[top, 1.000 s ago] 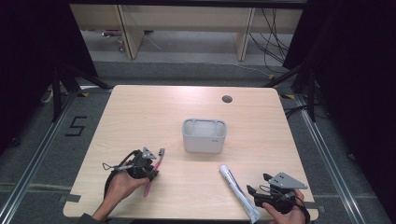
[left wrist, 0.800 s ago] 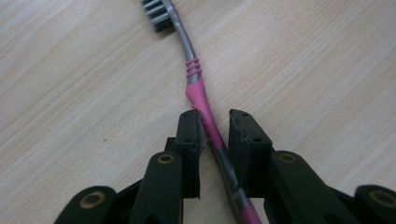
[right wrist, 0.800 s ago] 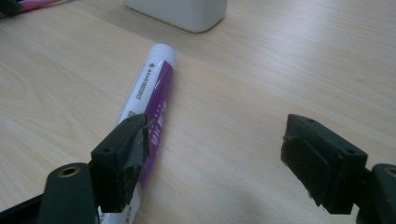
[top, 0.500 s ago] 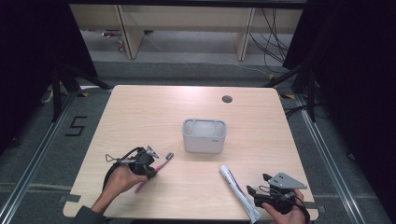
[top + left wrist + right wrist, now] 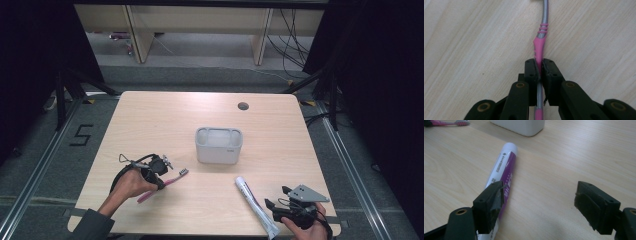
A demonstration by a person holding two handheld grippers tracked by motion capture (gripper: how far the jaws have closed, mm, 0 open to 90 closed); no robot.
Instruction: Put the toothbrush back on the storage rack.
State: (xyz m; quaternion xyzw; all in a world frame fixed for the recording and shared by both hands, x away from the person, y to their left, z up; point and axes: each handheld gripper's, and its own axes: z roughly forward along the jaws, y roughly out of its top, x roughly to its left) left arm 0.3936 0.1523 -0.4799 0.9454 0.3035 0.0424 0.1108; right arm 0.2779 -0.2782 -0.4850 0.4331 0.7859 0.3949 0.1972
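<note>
Left tongs have just closed on the pink toothbrush, low over the table: ready to lift toward holder. Right tongs gape open beside toothpaste tube.

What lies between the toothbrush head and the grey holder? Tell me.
Nothing: the high view shows bare table between the toothbrush head, held in the left gripper, and the grey holder.
</note>
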